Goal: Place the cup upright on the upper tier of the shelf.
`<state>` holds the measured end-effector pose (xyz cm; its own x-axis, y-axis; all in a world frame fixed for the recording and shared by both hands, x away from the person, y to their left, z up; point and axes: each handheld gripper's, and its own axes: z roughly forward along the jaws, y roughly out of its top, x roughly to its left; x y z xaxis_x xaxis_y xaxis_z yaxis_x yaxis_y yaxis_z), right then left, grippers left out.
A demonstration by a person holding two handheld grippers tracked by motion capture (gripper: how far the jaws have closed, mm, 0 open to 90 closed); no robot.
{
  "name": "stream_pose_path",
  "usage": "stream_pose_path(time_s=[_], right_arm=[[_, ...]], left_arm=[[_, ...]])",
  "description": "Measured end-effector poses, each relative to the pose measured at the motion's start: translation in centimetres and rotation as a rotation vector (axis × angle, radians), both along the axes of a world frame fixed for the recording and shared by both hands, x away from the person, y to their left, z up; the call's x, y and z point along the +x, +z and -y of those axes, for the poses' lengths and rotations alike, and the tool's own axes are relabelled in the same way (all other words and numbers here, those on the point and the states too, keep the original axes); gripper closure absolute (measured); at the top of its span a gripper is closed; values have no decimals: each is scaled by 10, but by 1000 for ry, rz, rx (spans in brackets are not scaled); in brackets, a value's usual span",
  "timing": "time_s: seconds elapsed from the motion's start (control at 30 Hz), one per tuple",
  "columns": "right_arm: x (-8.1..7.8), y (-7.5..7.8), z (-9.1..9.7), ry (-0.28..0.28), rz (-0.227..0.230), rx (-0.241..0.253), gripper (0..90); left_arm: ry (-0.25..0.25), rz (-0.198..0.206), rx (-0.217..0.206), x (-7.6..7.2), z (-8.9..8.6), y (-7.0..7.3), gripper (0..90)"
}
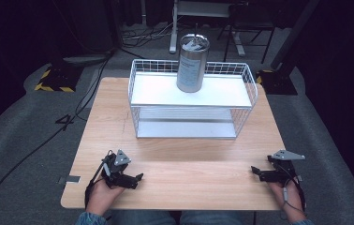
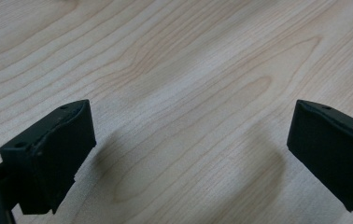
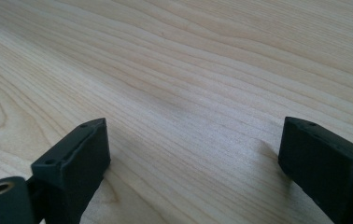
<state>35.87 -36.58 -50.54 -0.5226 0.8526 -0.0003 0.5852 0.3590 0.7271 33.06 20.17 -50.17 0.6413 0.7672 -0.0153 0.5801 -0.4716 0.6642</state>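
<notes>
A tall metal canister (image 1: 192, 62) with a paper label stands upright on the white top shelf of a white wire rack (image 1: 191, 101) at the back of the wooden table (image 1: 180, 154). My left gripper (image 1: 135, 179) rests on the table near the front left corner, held by a hand, jaws pointing right. In the left gripper view it (image 2: 191, 140) is open with bare wood between the jaws. My right gripper (image 1: 255, 172) rests near the front right corner, jaws pointing left. The right gripper view shows it (image 3: 193, 158) open over bare wood.
The rack has a lower shelf (image 1: 187, 129) with nothing on it. Beyond the table lie grey carpet, cables (image 1: 39, 145) at the left, and stand bases with yellow-black tape (image 1: 53, 79). Open tabletop lies between the grippers and the rack.
</notes>
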Motion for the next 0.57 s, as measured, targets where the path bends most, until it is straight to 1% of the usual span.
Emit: stream_pose_path(time_s=[0.03,0.07,0.13,0.2,0.23,0.27,0.3,0.43,0.53,0.57], right_arm=[[0,0,0,0,0,0,93],[0,0,0,0,0,0,93],[0,0,0,0,0,0,93],[0,0,0,0,0,0,93],[0,0,0,0,0,0,93],[0,0,0,0,0,0,93],[0,0,0,0,0,0,93],[0,0,0,0,0,0,93],[0,0,0,2,0,0,93],[0,0,0,2,0,-1,93]], left_arm=[[11,0,2,0,1,-1,15],[8,2,23,0,1,-2,15],[19,-13,9,1,0,-3,7],[26,-9,7,1,0,-4,0],[38,1,-1,1,0,-5,0],[45,-3,-3,1,0,-5,0],[46,-2,3,1,-1,-4,0],[48,0,1,1,-1,-5,1],[47,-6,0,1,-1,-4,1],[52,-1,-1,1,0,-5,1]])
